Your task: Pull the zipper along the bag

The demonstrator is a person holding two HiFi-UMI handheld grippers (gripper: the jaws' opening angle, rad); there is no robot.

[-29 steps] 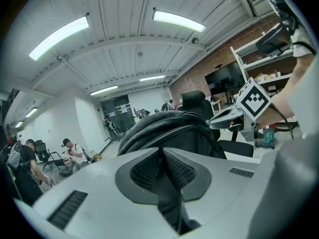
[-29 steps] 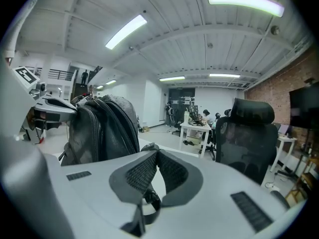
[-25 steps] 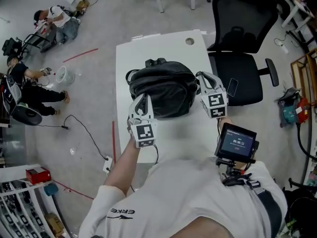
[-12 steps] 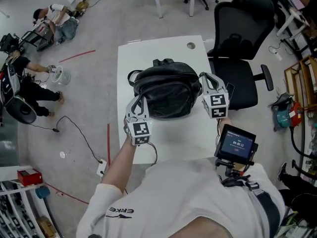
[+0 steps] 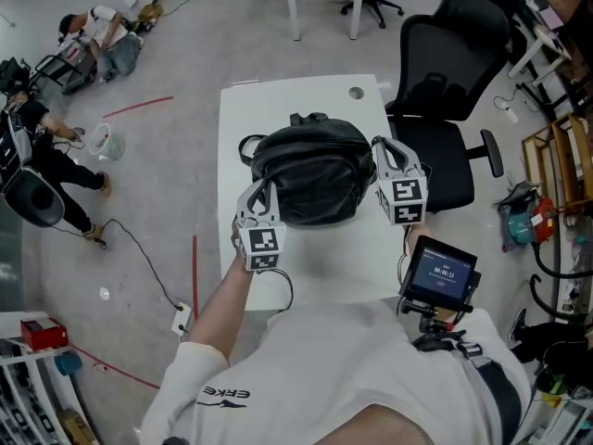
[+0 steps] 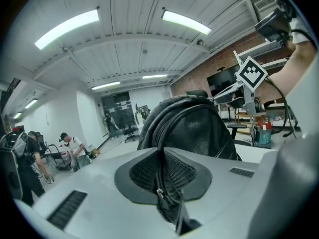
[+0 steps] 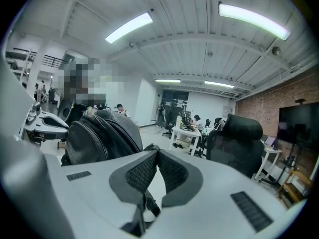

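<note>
A black backpack (image 5: 310, 176) lies on the white table (image 5: 278, 105). My left gripper (image 5: 262, 191) is at the bag's near left side. In the left gripper view it (image 6: 160, 152) is shut on a fold of the bag (image 6: 192, 126), and the zipper line with a small metal slider (image 6: 158, 191) runs between the pads. My right gripper (image 5: 383, 148) is at the bag's right side. In the right gripper view it (image 7: 156, 151) is shut on a black strap (image 7: 146, 204) of the bag, whose body (image 7: 97, 136) lies to the left.
A black office chair (image 5: 454, 72) stands close against the table's right edge. A small screen unit (image 5: 438, 273) hangs at the person's right forearm. People (image 5: 37, 156) and cables (image 5: 139, 239) are on the floor to the left. The table has a round hole (image 5: 357, 92) near its far edge.
The head view has drifted a little. Both grippers stay shut at the same sides of the bag, and the bag has not visibly moved.
</note>
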